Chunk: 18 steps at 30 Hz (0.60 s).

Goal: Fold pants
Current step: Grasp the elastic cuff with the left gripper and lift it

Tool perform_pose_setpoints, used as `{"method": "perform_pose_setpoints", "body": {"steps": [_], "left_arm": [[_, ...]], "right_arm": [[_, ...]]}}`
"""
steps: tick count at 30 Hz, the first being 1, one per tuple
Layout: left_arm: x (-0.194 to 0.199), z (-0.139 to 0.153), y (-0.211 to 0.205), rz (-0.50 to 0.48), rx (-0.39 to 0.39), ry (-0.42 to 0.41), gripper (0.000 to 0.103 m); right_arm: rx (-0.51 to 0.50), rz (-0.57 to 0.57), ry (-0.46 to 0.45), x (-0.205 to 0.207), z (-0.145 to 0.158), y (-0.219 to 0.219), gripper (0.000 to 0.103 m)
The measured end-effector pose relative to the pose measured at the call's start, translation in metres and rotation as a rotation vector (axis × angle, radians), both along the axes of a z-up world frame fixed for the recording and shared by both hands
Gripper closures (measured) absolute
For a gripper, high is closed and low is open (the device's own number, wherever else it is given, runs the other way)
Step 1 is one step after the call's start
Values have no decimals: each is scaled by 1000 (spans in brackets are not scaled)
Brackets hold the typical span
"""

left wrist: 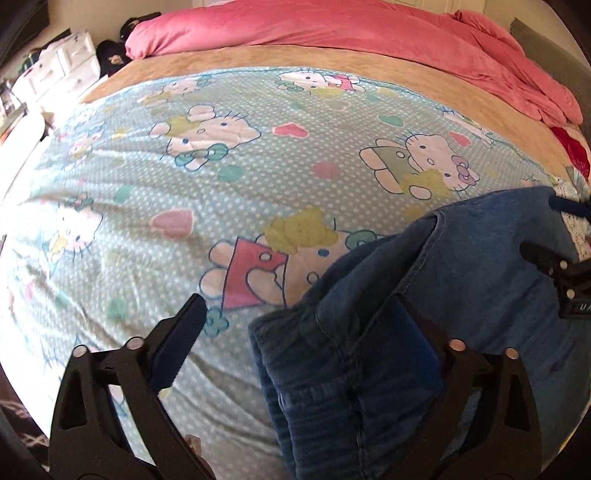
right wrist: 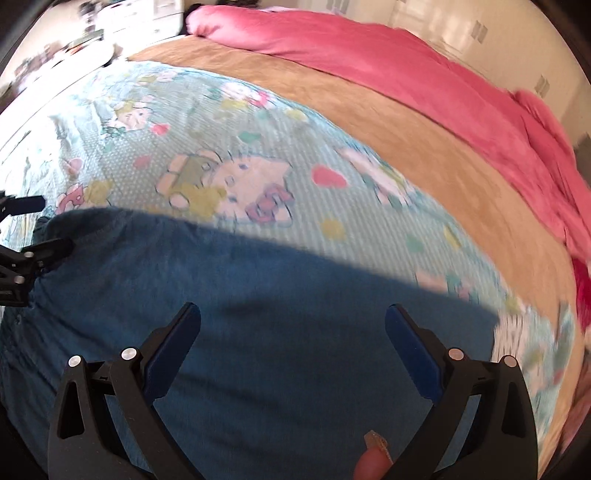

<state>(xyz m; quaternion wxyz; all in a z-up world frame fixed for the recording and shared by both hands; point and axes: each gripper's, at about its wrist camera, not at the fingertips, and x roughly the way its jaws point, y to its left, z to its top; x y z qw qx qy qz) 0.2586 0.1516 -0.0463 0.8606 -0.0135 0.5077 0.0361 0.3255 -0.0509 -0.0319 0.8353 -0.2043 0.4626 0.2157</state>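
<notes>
Pink bedding [left wrist: 332, 29] is lying heaped along the far side of the bed, with a tan blanket [left wrist: 258, 57] showing as a band beneath it. Nearer the cameras, a pale blue cartoon-cat sheet [left wrist: 166, 177] dotted with white spots and pink hearts is covering most of the mattress.

Blue denim pants [left wrist: 461, 277] are lying on that sheet toward its near edge; in the left wrist view they are filling the lower right, with a gathered waistband and a stitched seam bunching up close to the lens. In the right wrist view the same cloth [right wrist: 277, 332] is spreading flat across the lower half, its far edge running as a straight line over the sheet, though motion blur is softening everything there.

White drawers [left wrist: 59, 70] are standing beside the bed at the far left.

The left gripper [left wrist: 306, 325] is standing wide open, its left finger over bare sheet and its right finger partly buried in denim folds. The right gripper [right wrist: 291, 325] is likewise spread open above the pants, grasping nothing. It is also showing at the right edge of the left wrist view [left wrist: 561, 277], just over the denim.
</notes>
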Motion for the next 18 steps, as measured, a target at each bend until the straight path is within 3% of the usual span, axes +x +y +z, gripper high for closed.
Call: {"method": "perform_pose_setpoints", "body": {"steps": [1, 3, 5, 6, 10, 13, 15, 16, 18], "left_arm": [[3, -2, -2, -23, -11, 3, 26], [8, -6, -4, -53, -47, 21, 47], [11, -8, -8, -61, -21, 21, 54], [11, -7, -11, -68, -15, 13, 68], [7, 8, -11, -101, -70, -38, 90], [-1, 19, -12, -134, -103, -66, 99], [-5, 24, -13, -146, -114, -80, 101], [-7, 26, -13, -152, -117, -86, 101], [-11, 29, -16, -164, -125, -95, 102]], "right_arm": [[-6, 16, -5, 3, 0, 4, 4], [-8, 57, -3, 9, 0, 12, 4], [-11, 93, 13, 15, -2, 18, 4], [-13, 118, 27, 17, -3, 22, 4], [-35, 179, 45, 23, -9, 32, 4], [-60, 226, 35, 25, -11, 41, 7], [-75, 265, 29, 24, -13, 48, 20], [-78, 285, 34, 23, -14, 51, 34], [-76, 331, 41, 18, -17, 57, 51]]}}
